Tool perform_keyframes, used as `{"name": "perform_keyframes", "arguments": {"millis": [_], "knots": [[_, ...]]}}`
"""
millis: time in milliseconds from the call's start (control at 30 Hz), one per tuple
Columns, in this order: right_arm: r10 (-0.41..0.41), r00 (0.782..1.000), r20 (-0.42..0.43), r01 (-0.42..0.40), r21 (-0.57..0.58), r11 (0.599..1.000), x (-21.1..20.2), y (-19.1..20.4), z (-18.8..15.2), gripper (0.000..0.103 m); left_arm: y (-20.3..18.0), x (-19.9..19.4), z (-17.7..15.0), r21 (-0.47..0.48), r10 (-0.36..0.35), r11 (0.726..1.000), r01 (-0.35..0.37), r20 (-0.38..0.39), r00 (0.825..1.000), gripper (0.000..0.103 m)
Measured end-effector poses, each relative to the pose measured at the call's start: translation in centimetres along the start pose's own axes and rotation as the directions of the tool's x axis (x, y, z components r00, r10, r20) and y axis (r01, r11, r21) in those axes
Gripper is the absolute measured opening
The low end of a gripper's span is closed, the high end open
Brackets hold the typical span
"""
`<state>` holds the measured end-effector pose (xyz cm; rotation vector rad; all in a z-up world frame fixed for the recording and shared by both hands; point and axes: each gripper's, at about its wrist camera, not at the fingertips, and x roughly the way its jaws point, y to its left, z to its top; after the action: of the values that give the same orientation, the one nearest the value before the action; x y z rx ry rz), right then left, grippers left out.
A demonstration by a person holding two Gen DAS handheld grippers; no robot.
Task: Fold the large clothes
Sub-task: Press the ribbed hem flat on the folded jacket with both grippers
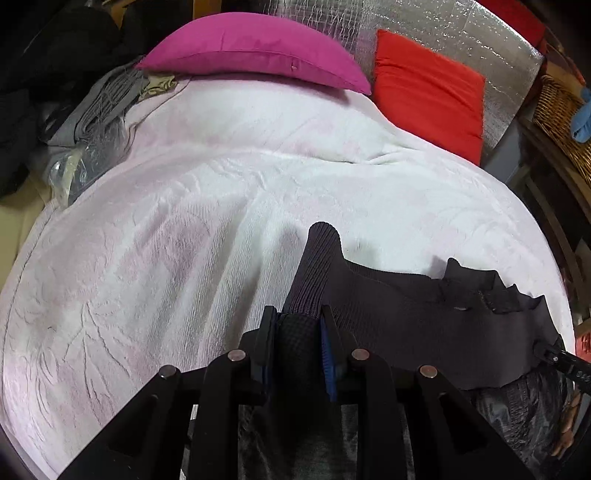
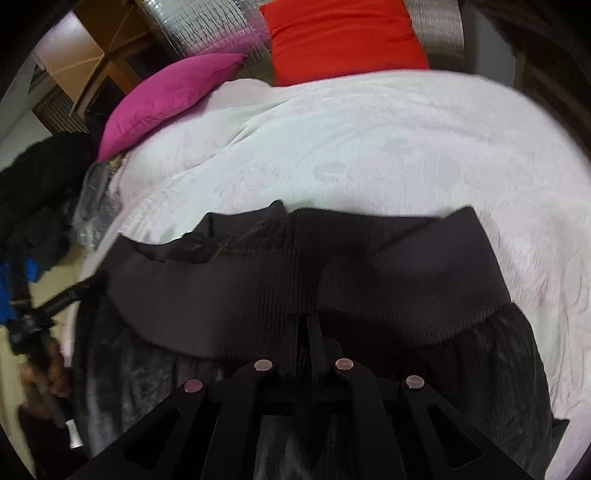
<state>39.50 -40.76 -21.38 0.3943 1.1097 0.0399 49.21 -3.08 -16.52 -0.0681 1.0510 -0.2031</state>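
Observation:
A dark garment (image 1: 406, 325) with a wide ribbed band lies across the near edge of a white bedspread (image 1: 184, 221). My left gripper (image 1: 297, 319) is shut on the left end of that band, and a ribbed corner sticks up past its fingers. In the right wrist view the same garment (image 2: 332, 266) stretches across the bed, its sheer dark lower part hanging toward me. My right gripper (image 2: 306, 325) has its jaws close together, with dark cloth between them at the band's lower edge. The picture there is blurred. A hand (image 2: 48, 373) holding the left gripper shows at the left edge.
A pink cushion (image 1: 255, 48) and a red cushion (image 1: 428, 92) lie at the bed's head against a silver foil sheet (image 1: 461, 33). Dark clothes (image 1: 55, 55) and grey items (image 1: 96, 110) are heaped left of the bed. A wicker basket (image 1: 561, 118) stands on the right.

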Motion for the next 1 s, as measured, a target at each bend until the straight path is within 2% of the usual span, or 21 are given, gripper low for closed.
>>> {"name": "perform_keyframes", "arguments": {"millis": [33, 67, 100, 133, 167, 267, 333, 367, 433, 500, 533, 567, 600, 667, 700, 733, 800, 933, 1000], "knots": [[0.037, 0.999, 0.0, -0.036, 0.025, 0.999, -0.5, -0.4, 0.1, 0.046, 0.0, -0.2, 0.0, 0.001, -0.002, 1.0, 0.002, 0.005, 1.0, 0.023], [0.104, 0.995, 0.013, -0.104, 0.065, 0.992, -1.1, -0.8, 0.0, 0.067, -0.1, -0.4, 0.0, 0.003, -0.004, 1.0, 0.004, 0.013, 1.0, 0.023], [0.193, 0.981, 0.029, -0.195, 0.118, 0.974, -1.5, -1.5, -0.2, 0.103, -0.1, -0.5, -0.1, 0.004, -0.004, 1.0, 0.004, 0.016, 1.0, 0.023], [0.24, 0.97, 0.042, -0.244, 0.148, 0.958, -1.5, -1.7, -0.4, 0.103, -0.2, -0.6, -0.1, 0.005, -0.003, 1.0, 0.003, 0.017, 1.0, 0.023], [0.253, 0.966, 0.046, -0.257, 0.179, 0.95, -1.6, -2.3, -0.6, 0.103, -0.2, -0.6, -0.2, 0.005, -0.003, 1.0, 0.003, 0.014, 1.0, 0.023], [0.153, 0.986, 0.063, -0.161, 0.147, 0.976, -1.5, -2.2, -0.8, 0.103, -0.4, -0.4, -0.3, 0.005, 0.006, 1.0, -0.006, 0.009, 1.0, 0.023], [0.091, 0.994, 0.066, -0.098, 0.115, 0.989, -1.7, -1.5, -0.4, 0.094, -0.8, -0.6, -0.4, 0.016, 0.011, 1.0, -0.011, 0.012, 1.0, 0.023], [0.051, 0.996, 0.073, -0.057, 0.089, 0.994, -1.7, -1.0, -0.1, 0.094, -1.0, -0.7, -0.5, 0.023, 0.015, 1.0, -0.015, 0.017, 1.0, 0.023], [-0.037, 0.997, 0.063, 0.036, 0.002, 0.999, -1.2, 0.5, 0.5, 0.094, -1.1, -0.8, -0.5, 0.031, 0.016, 0.999, -0.017, 0.023, 1.0, 0.023], [-0.081, 0.997, -0.018, 0.08, -0.071, 0.994, 0.8, 1.6, 0.5, 0.094, -1.1, -0.8, -0.6, 0.029, 0.014, 0.999, -0.015, 0.023, 1.0, 0.023], [-0.125, 0.991, -0.05, 0.119, -0.101, 0.988, 2.1, 2.2, 0.3, 0.092, -1.0, -0.8, -0.5, 0.028, 0.012, 1.0, -0.012, 0.022, 1.0, 0.023], [-0.179, 0.983, -0.042, 0.172, -0.142, 0.975, 3.0, 2.8, -0.1, 0.091, -0.9, -0.8, -0.5, 0.021, 0.008, 1.0, -0.009, 0.021, 1.0, 0.023], [-0.211, 0.977, -0.023, 0.204, -0.177, 0.963, 3.3, 3.3, -0.4, 0.083, -0.8, -0.8, -0.5, 0.016, 0.005, 1.0, -0.006, 0.02, 1.0, 0.023], [-0.243, 0.97, -0.005, 0.237, -0.21, 0.949, 3.1, 4.0, -0.4, 0.058, -0.6, -0.8, -0.4, 0.005, -0.005, 1.0, 0.005, 0.019, 1.0, 0.023], [-0.249, 0.968, 0.001, 0.244, -0.216, 0.946, 2.7, 4.2, -0.2, 0.038, -0.5, -0.9, -0.3, 0.001, -0.014, 1.0, 0.014, 0.021, 1.0, 0.024], [-0.246, 0.969, 0.016, 0.243, -0.217, 0.945, 2.2, 4.2, 0.0, 0.027, -0.5, -0.9, -0.2, -0.005, -0.027, 1.0, 0.027, 0.027, 0.999, 0.024], [-0.258, 0.964, 0.066, 0.266, -0.221, 0.938, 1.3, 4.3, 0.1, 0.021, -0.5, -1.2, -0.1, -0.019, -0.051, 0.998, 0.052, 0.041, 0.998, 0.024], [-0.261, 0.956, 0.136, 0.285, -0.21, 0.935, 0.2, 4.8, 0.9, 0.019, -0.5, -2.2, 0.5, -0.036, -0.069, 0.997, 0.073, 0.105, 0.992, 0.024], [-0.236, 0.952, 0.195, 0.269, -0.165, 0.949, -0.5, 4.5, 1.8, 0.019, -0.3, -1.8, 0.8, -0.044, -0.049, 0.998, 0.054, 0.111, 0.993, 0.025]]}}
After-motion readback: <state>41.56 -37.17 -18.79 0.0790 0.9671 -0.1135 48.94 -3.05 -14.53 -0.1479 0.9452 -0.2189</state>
